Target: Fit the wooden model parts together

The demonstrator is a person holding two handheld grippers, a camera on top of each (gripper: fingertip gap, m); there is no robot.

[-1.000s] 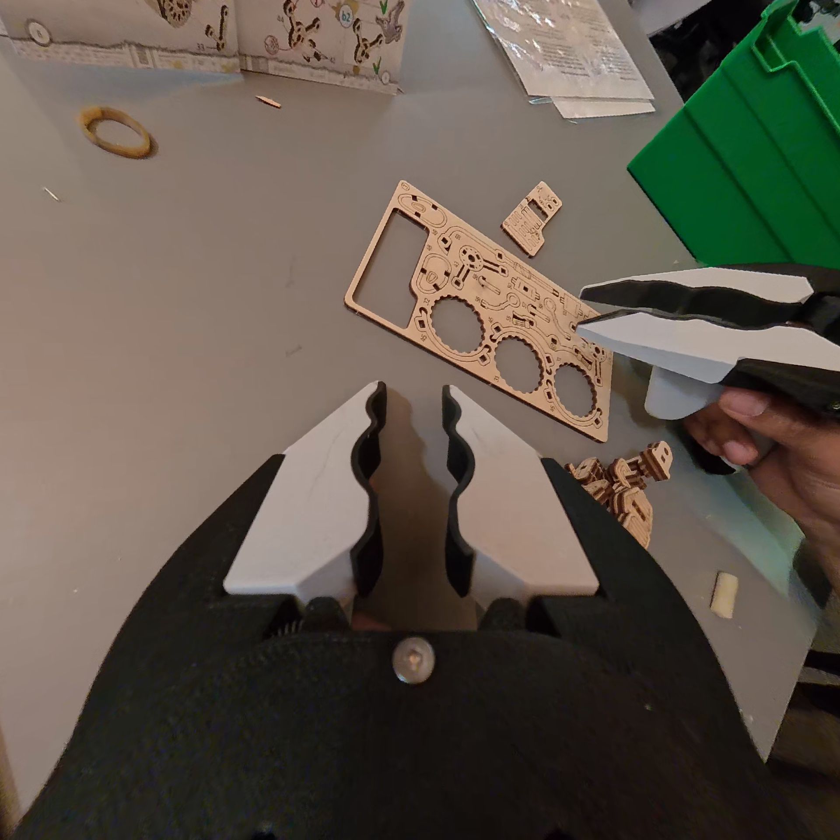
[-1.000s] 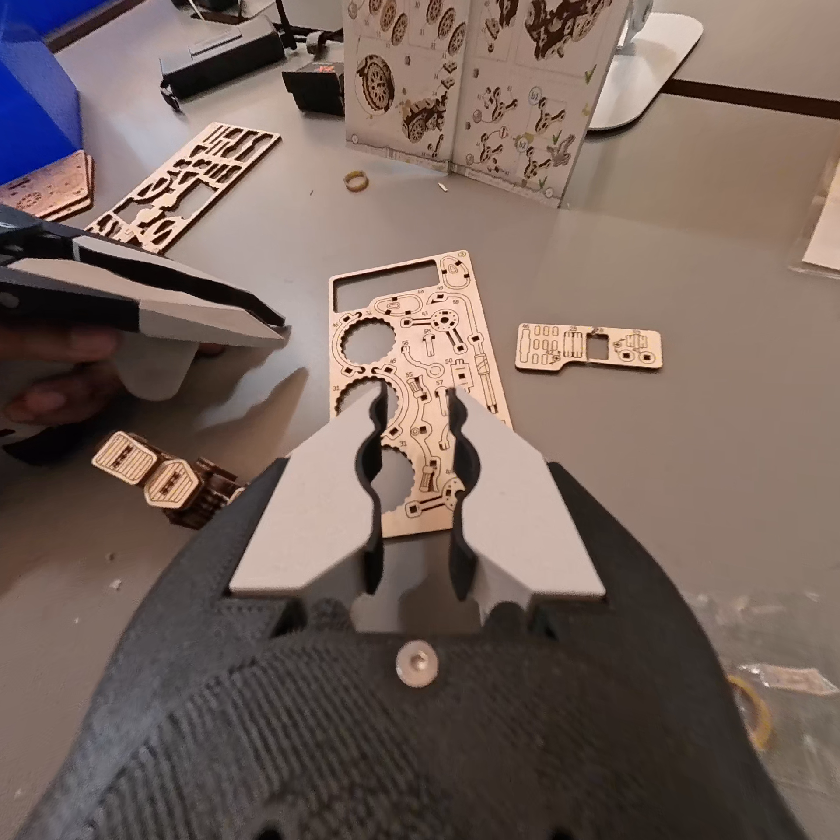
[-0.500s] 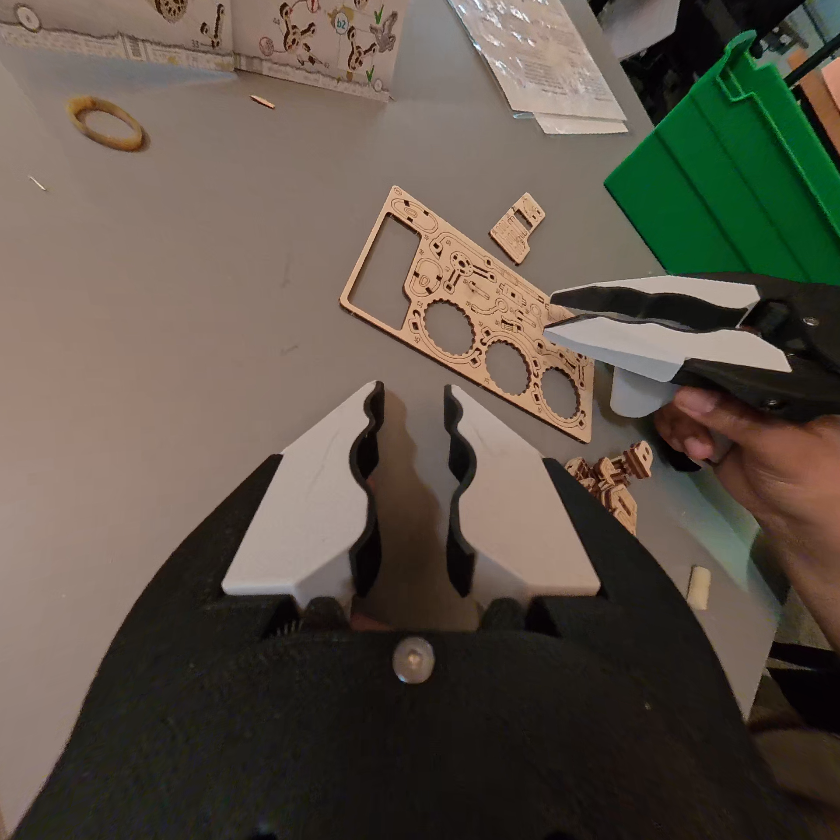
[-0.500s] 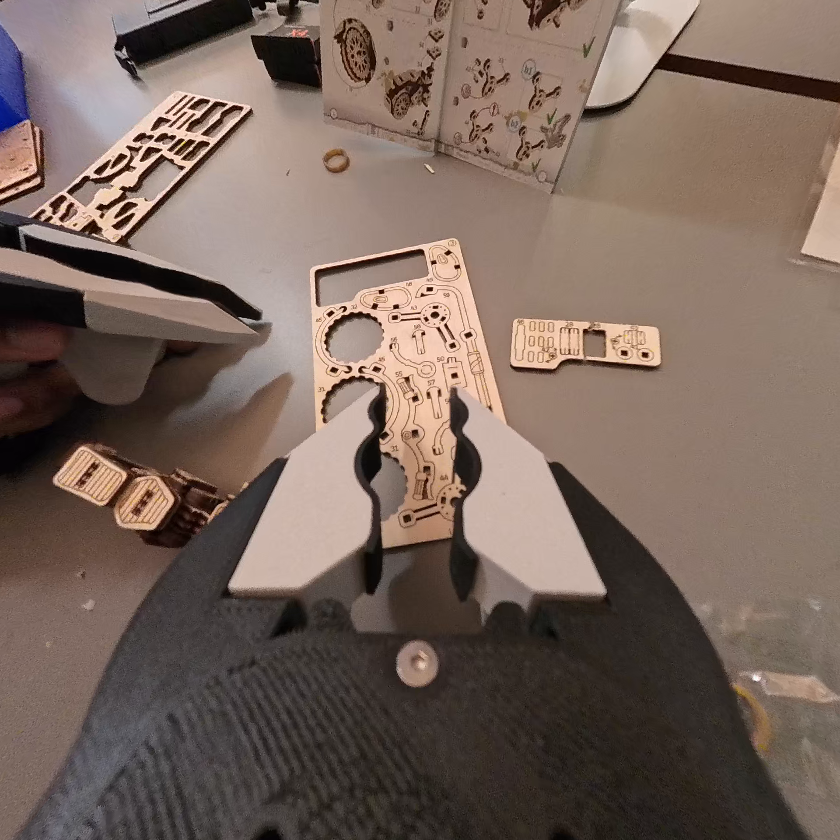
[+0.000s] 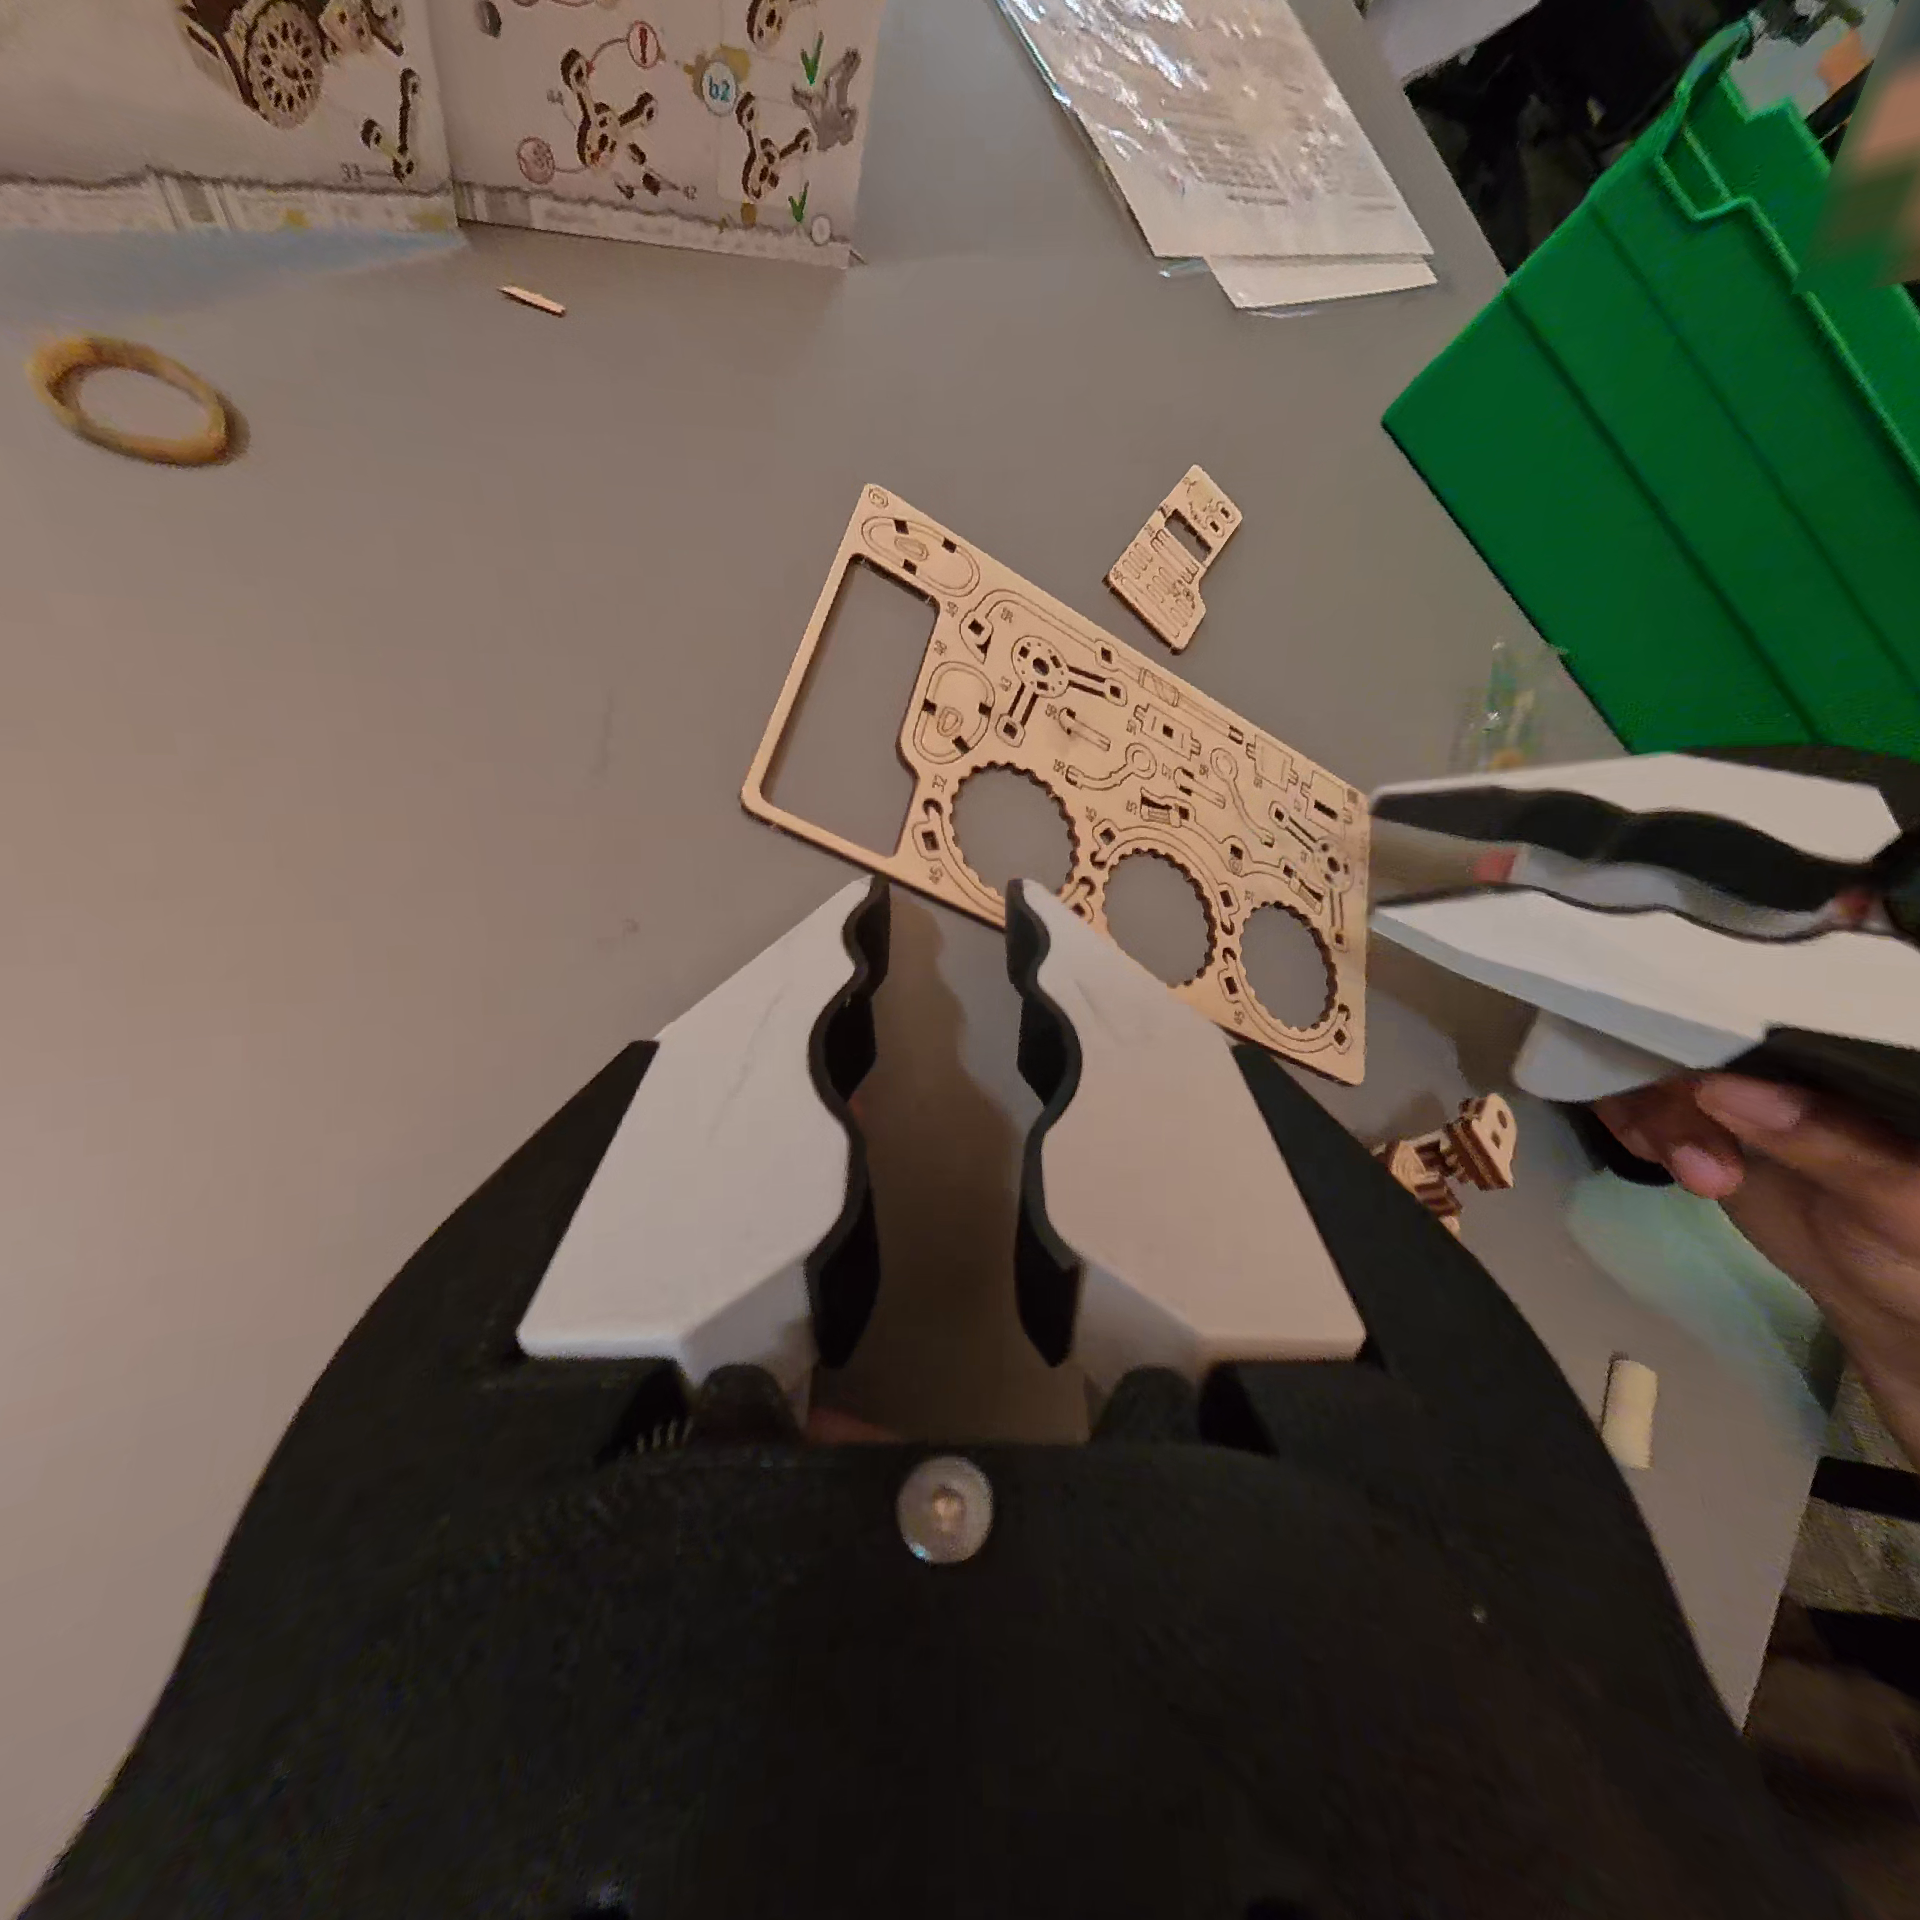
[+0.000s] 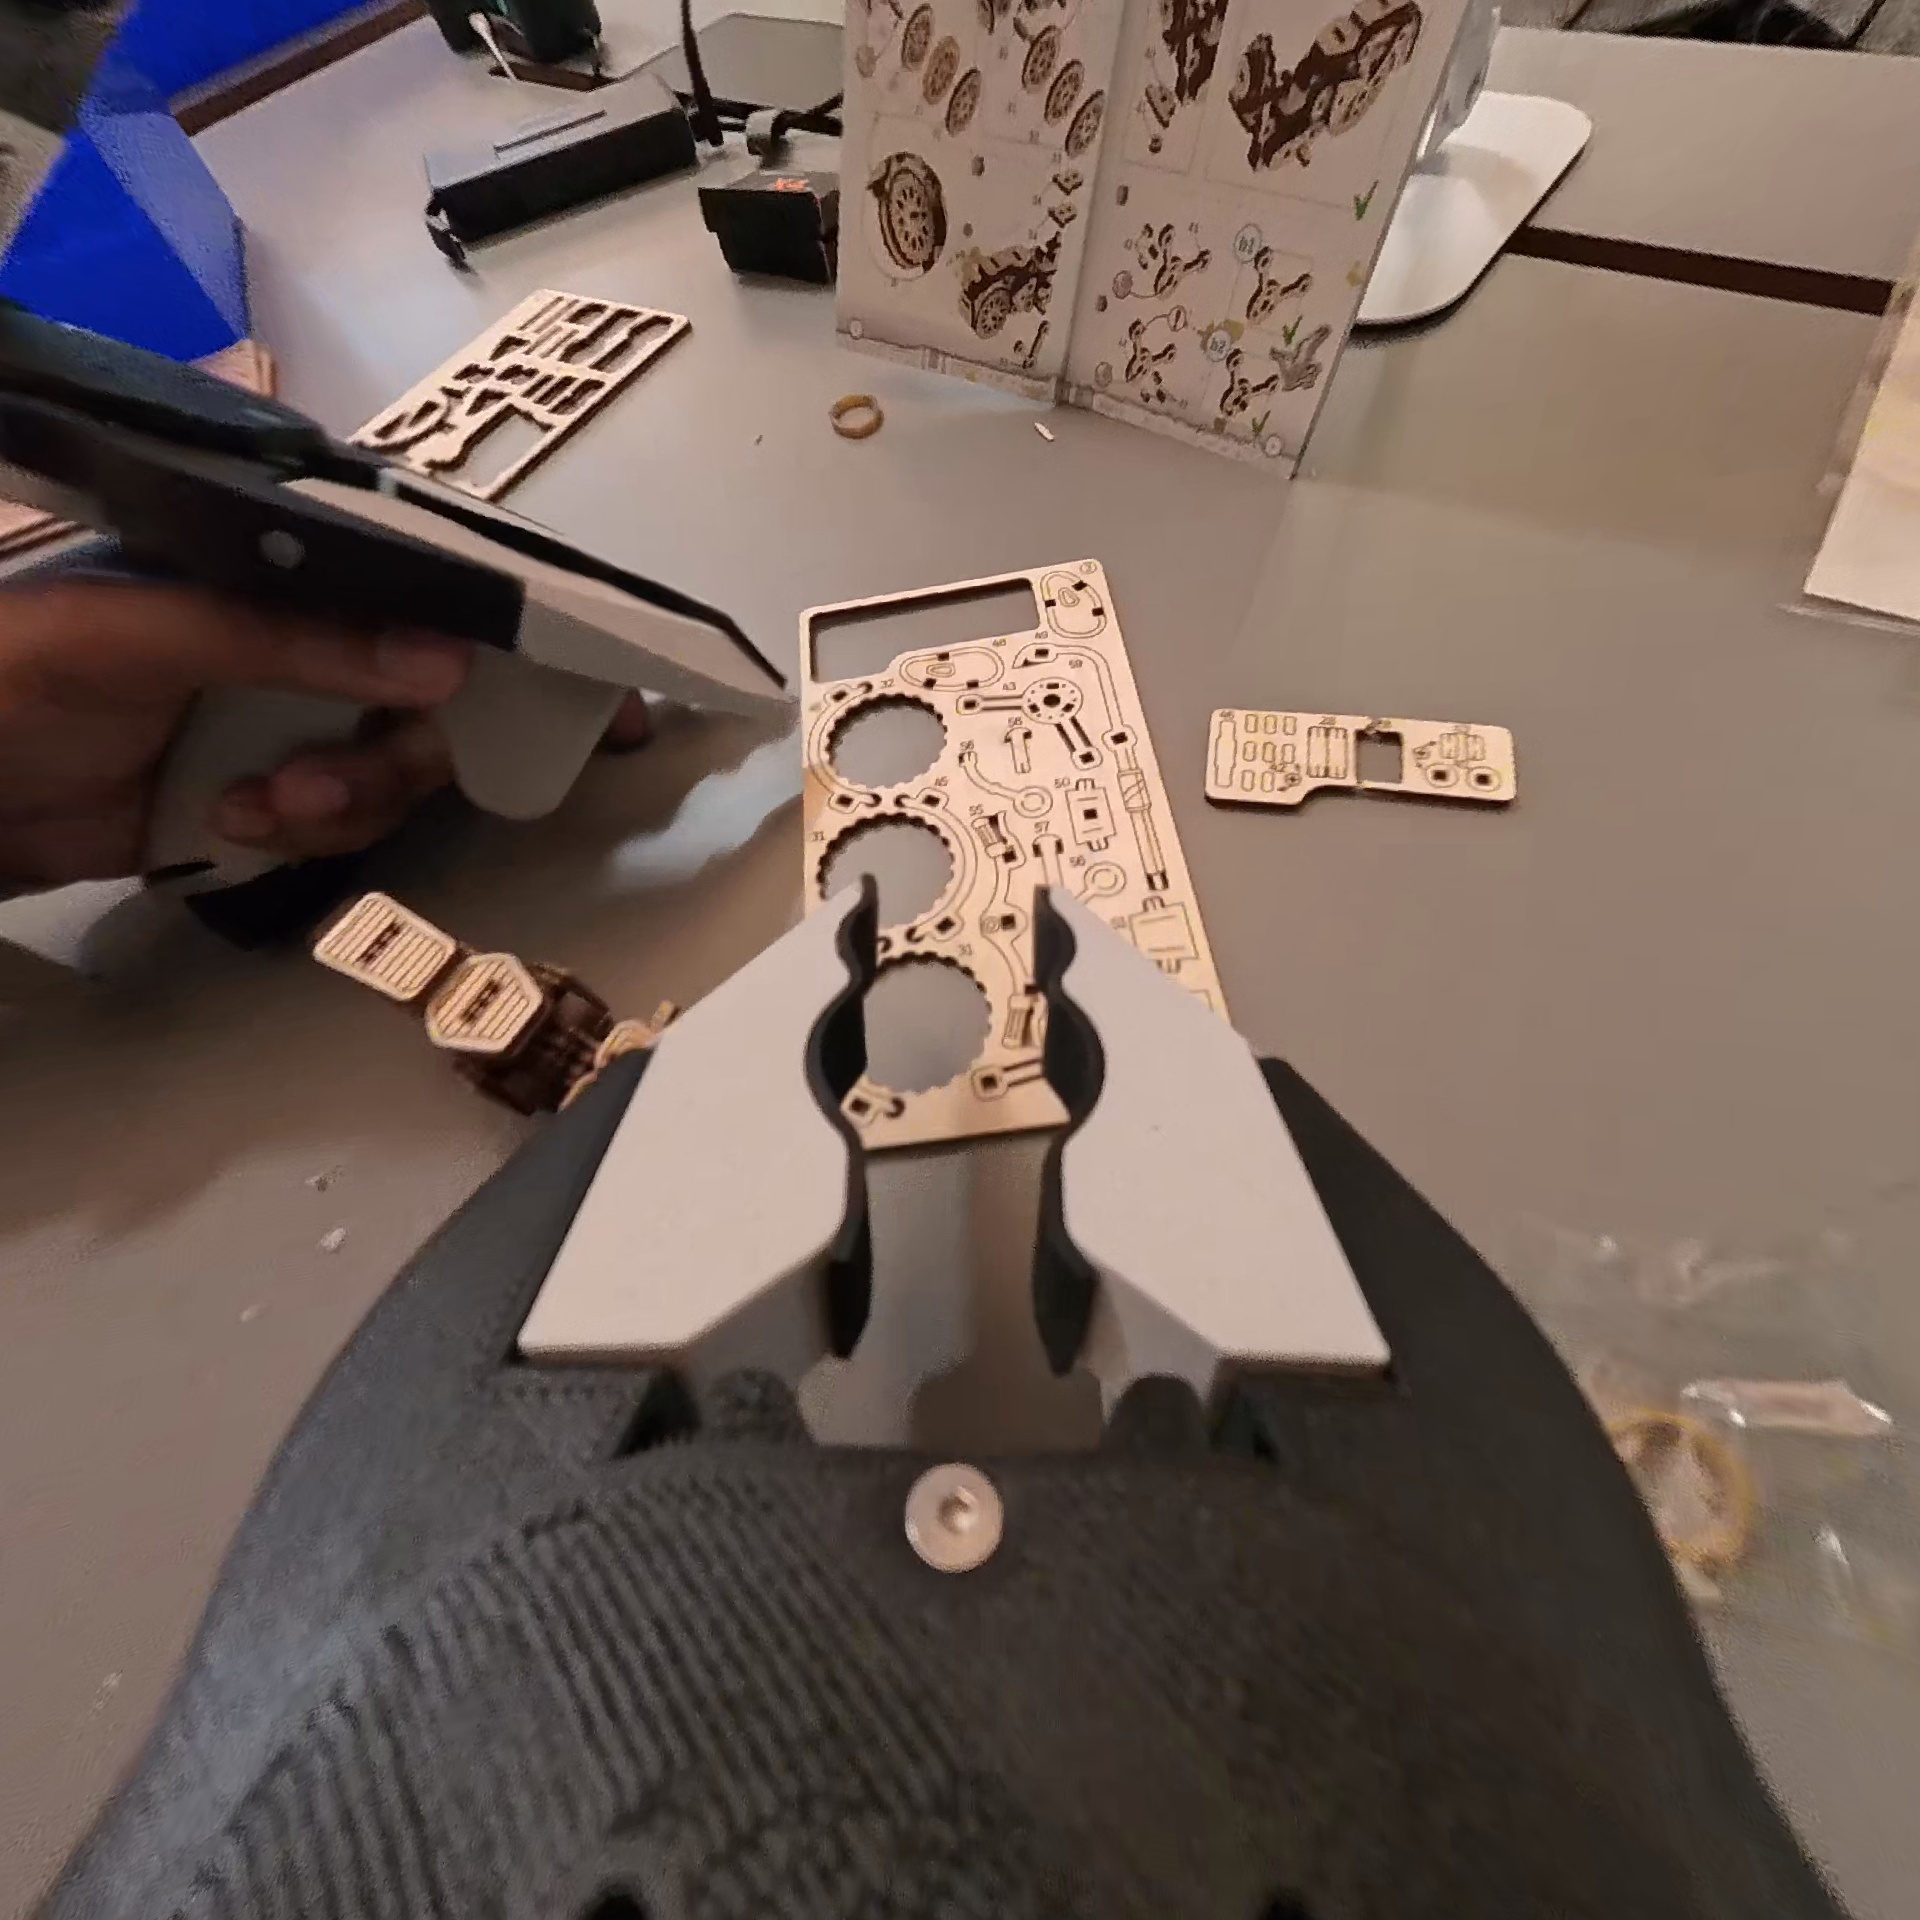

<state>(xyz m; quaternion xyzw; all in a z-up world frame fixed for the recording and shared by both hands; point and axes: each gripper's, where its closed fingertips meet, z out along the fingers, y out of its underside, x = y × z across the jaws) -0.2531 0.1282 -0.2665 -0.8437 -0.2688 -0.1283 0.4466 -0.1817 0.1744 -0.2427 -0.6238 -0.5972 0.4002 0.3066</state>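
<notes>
Flat, pale laser-cut wooden parts sheet w/ three toothed round holes lay mid-frame on the grey table, probably for popping out pieces. Right gripper hovered above its near end, fingers apart, empty. Left gripper frame-centre, likewise apart, holding nothing. Small brown part-built wooden model sat centre-left.

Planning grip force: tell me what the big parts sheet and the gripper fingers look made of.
Parts sheet: thin pale plywood, matte, with dark burnt-looking cut lines. Right gripper fingers: matte grey, likely plastic, lined with wavy black pads, possibly rubber.
</notes>
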